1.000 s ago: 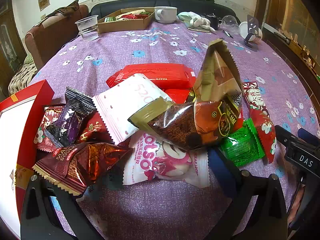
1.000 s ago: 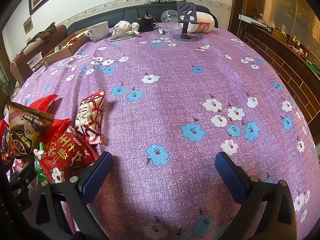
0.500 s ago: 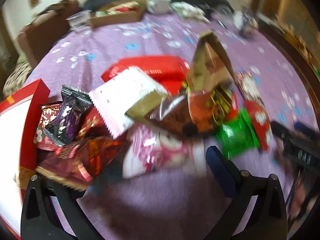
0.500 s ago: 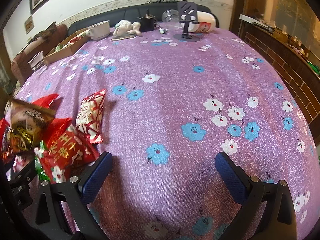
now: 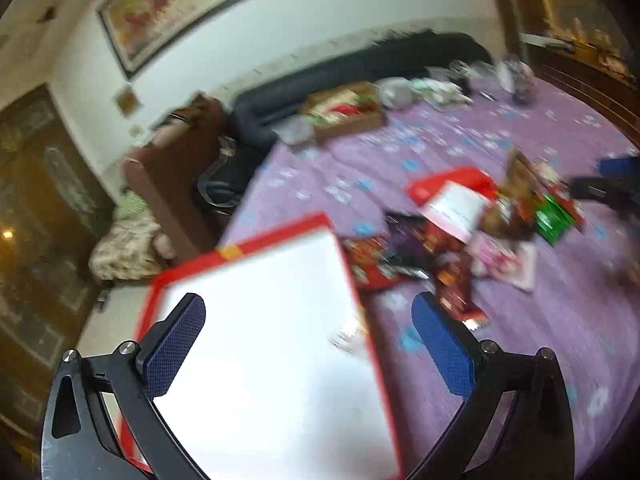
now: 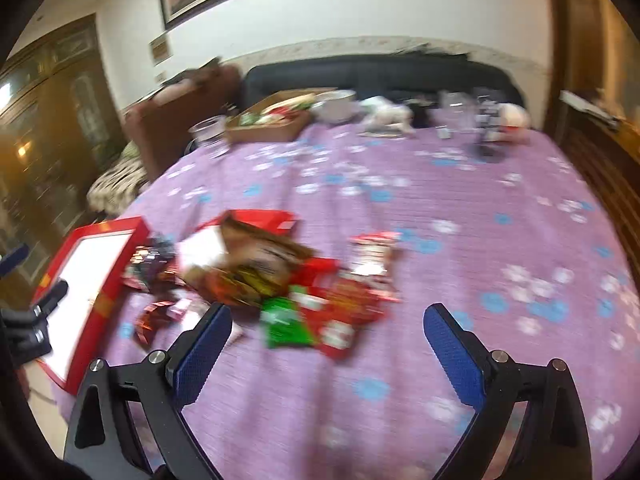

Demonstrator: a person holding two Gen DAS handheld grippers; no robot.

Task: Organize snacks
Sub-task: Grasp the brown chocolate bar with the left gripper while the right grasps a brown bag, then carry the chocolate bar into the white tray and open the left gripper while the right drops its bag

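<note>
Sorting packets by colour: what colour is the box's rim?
Red, around a white inside; the shallow cardboard box shows best in the left wrist view.

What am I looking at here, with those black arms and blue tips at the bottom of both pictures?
There is no robot: a person holds one hand-held gripper in each hand, each with a fisheye camera looking along its two fingers. One picture comes from the left gripper, the other from the right gripper. The blue tips are the pads of the jaws. Both stand wide apart with nothing between them; the right one's jaws are closing slightly. Below is a table with a purple flowered cloth. On it lie a pile of snack packets and, beside it, a red-rimmed box with a white inside. Both pictures are motion-blurred.
</note>
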